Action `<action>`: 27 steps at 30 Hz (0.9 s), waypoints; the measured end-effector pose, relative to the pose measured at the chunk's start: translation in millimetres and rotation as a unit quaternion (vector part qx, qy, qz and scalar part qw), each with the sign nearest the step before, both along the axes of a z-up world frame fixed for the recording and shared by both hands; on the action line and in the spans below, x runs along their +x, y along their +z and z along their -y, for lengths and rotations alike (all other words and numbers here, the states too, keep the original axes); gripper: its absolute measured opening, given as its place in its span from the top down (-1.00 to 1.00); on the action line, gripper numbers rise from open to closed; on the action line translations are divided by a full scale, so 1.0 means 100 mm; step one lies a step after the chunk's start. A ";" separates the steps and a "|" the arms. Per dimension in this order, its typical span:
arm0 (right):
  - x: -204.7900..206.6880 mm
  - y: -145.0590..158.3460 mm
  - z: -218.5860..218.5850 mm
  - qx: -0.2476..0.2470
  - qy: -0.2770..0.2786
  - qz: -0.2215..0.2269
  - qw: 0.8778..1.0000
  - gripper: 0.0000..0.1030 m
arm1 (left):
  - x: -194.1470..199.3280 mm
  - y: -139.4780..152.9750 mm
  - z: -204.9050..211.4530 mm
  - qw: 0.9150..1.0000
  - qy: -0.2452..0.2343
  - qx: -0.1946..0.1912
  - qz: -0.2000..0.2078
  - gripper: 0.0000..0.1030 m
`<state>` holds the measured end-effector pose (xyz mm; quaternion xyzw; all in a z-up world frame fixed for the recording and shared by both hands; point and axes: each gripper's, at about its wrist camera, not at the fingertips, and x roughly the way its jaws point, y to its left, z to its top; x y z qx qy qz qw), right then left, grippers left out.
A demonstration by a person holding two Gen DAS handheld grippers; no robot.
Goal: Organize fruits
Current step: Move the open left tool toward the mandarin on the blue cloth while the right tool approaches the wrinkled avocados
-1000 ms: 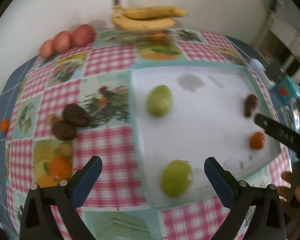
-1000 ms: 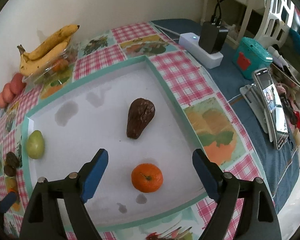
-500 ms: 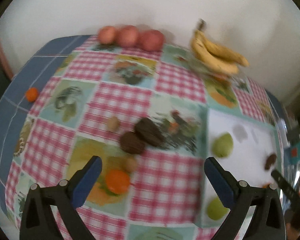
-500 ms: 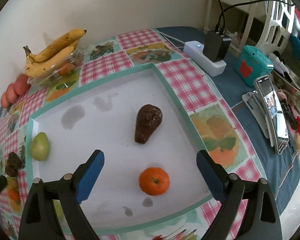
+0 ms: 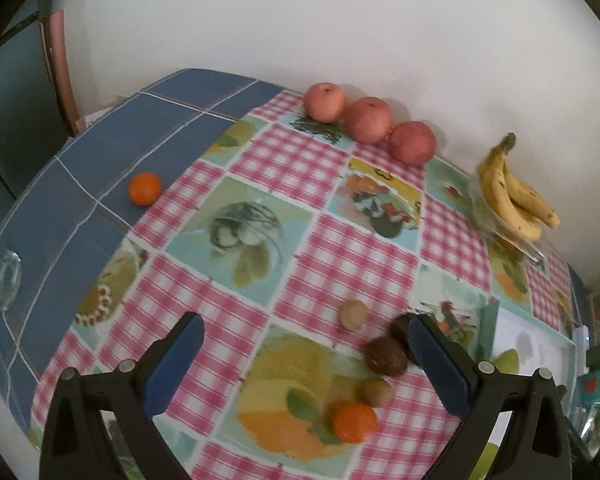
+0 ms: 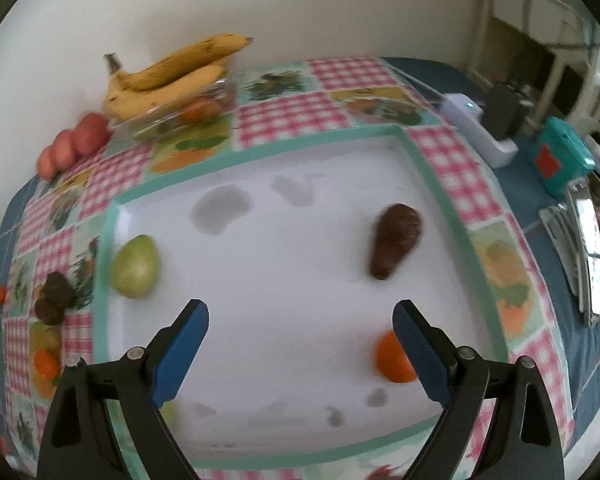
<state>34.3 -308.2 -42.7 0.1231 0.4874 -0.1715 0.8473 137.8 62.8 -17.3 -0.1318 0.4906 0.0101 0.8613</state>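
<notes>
With both the left gripper (image 5: pixel 306 354) and right gripper (image 6: pixel 300 340) released and empty, best to lower the left straight over the small round orange tangerine (image 5: pixel 355 423) at five o'clock on the pink checked tablecloth (image 5: pixel 340 264), clenching gently, avoiding the dark brown wrinkled fruits (image 5: pixel 386 356) just beyond.

Three apples (image 5: pixel 370 124) sit in a row along the wall at the table's back edge, with the bananas (image 5: pixel 512 196) to their right atop a clear container (image 6: pixel 180 118). On the white mat (image 6: pixel 280 280), a pear (image 6: pixel 136 266) lies left, an avocado (image 6: pixel 396 240) right, and a mandarin (image 6: pixel 392 360) in front of the avocado.
</notes>
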 end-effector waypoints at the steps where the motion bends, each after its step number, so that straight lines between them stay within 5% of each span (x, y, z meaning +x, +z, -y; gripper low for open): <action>1: 0.03 0.02 -0.06 0.002 0.009 0.004 1.000 -0.82 | 0.02 0.00 -0.03 1.000 -0.001 -0.003 0.002 -1.00; 10: 0.32 0.32 -0.54 0.016 0.054 0.043 0.998 -0.82 | 0.15 -0.02 -0.33 1.000 0.014 -0.026 0.002 -1.00; 16: 0.60 0.48 -1.04 0.018 0.109 0.054 0.992 -0.82 | 0.19 0.02 -0.57 0.999 0.043 0.010 0.008 -1.00; 27: 1.06 0.13 -1.67 0.050 0.131 -0.004 0.990 -0.82 | 0.40 -0.16 -0.91 0.998 0.060 0.033 -0.014 -1.00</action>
